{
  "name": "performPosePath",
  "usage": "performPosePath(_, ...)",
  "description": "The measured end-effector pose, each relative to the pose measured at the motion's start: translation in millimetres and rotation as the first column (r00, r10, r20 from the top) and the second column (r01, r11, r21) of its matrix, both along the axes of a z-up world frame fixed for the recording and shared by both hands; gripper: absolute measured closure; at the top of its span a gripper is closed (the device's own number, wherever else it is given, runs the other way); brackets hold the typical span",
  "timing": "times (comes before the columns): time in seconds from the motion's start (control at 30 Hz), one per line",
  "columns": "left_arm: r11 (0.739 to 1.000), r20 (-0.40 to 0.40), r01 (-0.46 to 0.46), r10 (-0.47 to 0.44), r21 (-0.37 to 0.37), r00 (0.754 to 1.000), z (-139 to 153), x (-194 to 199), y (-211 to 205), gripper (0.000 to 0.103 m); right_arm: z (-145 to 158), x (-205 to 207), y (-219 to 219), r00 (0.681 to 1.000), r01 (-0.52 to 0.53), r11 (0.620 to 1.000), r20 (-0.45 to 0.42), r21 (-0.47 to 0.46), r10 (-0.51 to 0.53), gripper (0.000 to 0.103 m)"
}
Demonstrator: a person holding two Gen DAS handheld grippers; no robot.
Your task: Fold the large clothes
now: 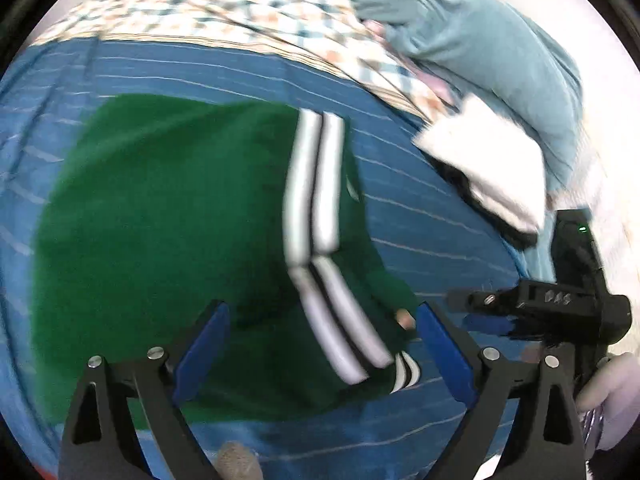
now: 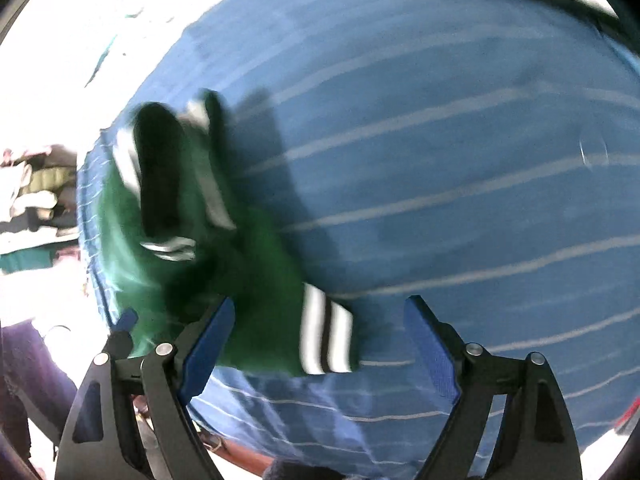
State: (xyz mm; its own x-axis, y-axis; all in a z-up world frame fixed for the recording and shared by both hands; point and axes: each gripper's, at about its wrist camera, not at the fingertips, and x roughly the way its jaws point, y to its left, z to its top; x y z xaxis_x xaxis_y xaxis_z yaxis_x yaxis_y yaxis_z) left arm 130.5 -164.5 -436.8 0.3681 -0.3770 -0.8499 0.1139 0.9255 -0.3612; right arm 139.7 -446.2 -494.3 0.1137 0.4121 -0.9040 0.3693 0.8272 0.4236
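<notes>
**Left wrist view: green garment lies loose on striped blue cover, both grippers spread wide**

Left wrist view, blurred by motion: a blue bed cover crossed by thin pale stripes fills most of the scene. At its far edge lies a checked cloth in cream, orange and teal, with a grey-blue garment heaped at the far right and a white folded item with a dark edge just beside it. In the middle of the cover rests the green garment, bunched, with white and black stripes running along its right side down to a striped cuff at the near edge.

The left gripper hangs over the near part of the garment, its blue pads set far apart; the cloth shows between them, but neither pad presses on it. At the near right the right gripper appears from the side, gripped at its base by a hand.

In the right wrist view, the same green garment sits toward the near left of the cover, partly folded onto itself, its striped cuff nearest the camera. The right gripper is likewise spread, with the cuff lying between its pads and nothing clamped. Other clothes lie at the far left, too washed out to identify.
</notes>
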Motion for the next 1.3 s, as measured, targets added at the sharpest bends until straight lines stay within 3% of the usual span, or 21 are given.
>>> performPosePath(0.07,0.988,0.020,-0.112,0.111,0.108,0.994,14,-8,35,0.008,15,12,14,1.000,-0.010,0.999,0.026,0.030,0.009,0.015)
performPosePath(0.13,0.949,0.043,-0.235,0.231,0.208,0.972,16,-24,81,0.008,27,25,19,0.997,-0.019,0.990,0.072,0.136,0.009,0.016)
performPosePath(0.17,0.920,0.053,-0.297,0.293,0.256,0.955,15,-30,104,0.008,30,32,27,0.996,-0.033,0.983,0.093,0.182,0.017,0.016)
performPosePath(0.23,0.833,0.063,-0.422,0.429,0.358,0.901,3,-45,157,0.008,30,51,43,0.992,-0.075,0.966,0.120,0.247,0.046,0.017)
performPosePath(0.27,0.774,0.069,-0.474,0.494,0.420,0.867,-10,-54,184,0.008,29,57,50,0.989,-0.094,0.962,0.131,0.255,0.062,0.017)
performPosePath(0.33,0.715,0.035,-0.498,0.555,0.491,0.831,-39,-58,209,0.008,21,74,73,0.983,-0.147,0.962,0.146,0.229,0.115,0.017)
performPosePath(0.4,0.654,0.000,-0.500,0.607,0.568,0.795,-78,-69,237,0.008,-3,96,92,0.981,-0.183,0.966,0.102,0.182,0.167,0.017)
performPosePath(0.43,0.644,-0.012,-0.489,0.611,0.588,0.791,-92,-70,242,0.008,-12,102,99,0.979,-0.195,0.964,0.088,0.181,0.182,0.018)
performPosePath(0.53,0.620,-0.054,-0.390,0.573,0.681,0.817,-144,-58,234,0.007,-33,115,118,0.973,-0.230,0.951,0.067,0.208,0.220,0.100)
performPosePath(0.6,0.624,-0.048,-0.367,0.545,0.690,0.837,-158,-55,230,0.006,-26,119,119,0.980,-0.199,0.950,0.076,0.240,0.186,0.100)
performPosePath(0.63,0.614,-0.029,-0.382,0.551,0.690,0.834,-160,-57,231,0.000,-18,120,115,0.984,-0.172,0.957,0.087,0.233,0.156,0.100)
performPosePath(0.67,0.607,-0.009,-0.406,0.563,0.683,0.827,-160,-57,232,0.000,-10,121,106,0.990,-0.124,0.964,0.098,0.235,0.104,0.100)
performPosePath(0.73,0.622,0.011,-0.466,0.592,0.629,0.806,-159,-60,239,0.000,10,126,73,0.993,0.024,0.969,0.107,0.246,-0.052,0.100)
performPosePath(0.77,0.630,0.021,-0.500,0.609,0.595,0.793,-160,-62,243,0.000,14,129,64,0.991,0.054,0.978,0.107,0.203,-0.077,0.101)
performPosePath(0.83,0.638,0.025,-0.536,0.630,0.553,0.776,-155,-66,253,0.000,3,140,58,0.998,0.024,0.995,0.058,0.093,-0.030,0.100)
performPosePath(0.9,0.651,0.000,-0.529,0.630,0.545,0.776,-153,-64,257,0.000,-20,141,61,0.999,0.006,0.996,-0.049,0.086,-0.002,0.095)
performPosePath(1.0,0.686,-0.097,-0.479,0.621,0.549,0.778,-145,-52,264,0.000,-16,128,57,0.998,0.024,0.987,-0.063,0.162,-0.014,0.067)
performPosePath(1.07,0.693,-0.106,-0.502,0.634,0.517,0.766,-128,-51,268,0.000,-5,109,54,0.999,0.014,0.986,-0.039,0.169,-0.008,0.039)
performPosePath(1.17,0.682,-0.068,-0.537,0.647,0.495,0.759,-96,-51,267,0.000,-3,73,59,0.997,-0.027,0.992,-0.073,0.122,0.036,0.037)
performPosePath(1.23,0.678,-0.017,-0.554,0.640,0.482,0.768,-64,-51,258,0.000,-15,54,64,0.990,-0.057,0.993,-0.126,0.101,0.070,0.037)
performPosePath(1.3,0.691,0.010,-0.551,0.619,0.469,0.785,-43,-48,243,0.000,-29,38,68,0.981,-0.094,0.991,-0.163,0.098,0.109,0.038)
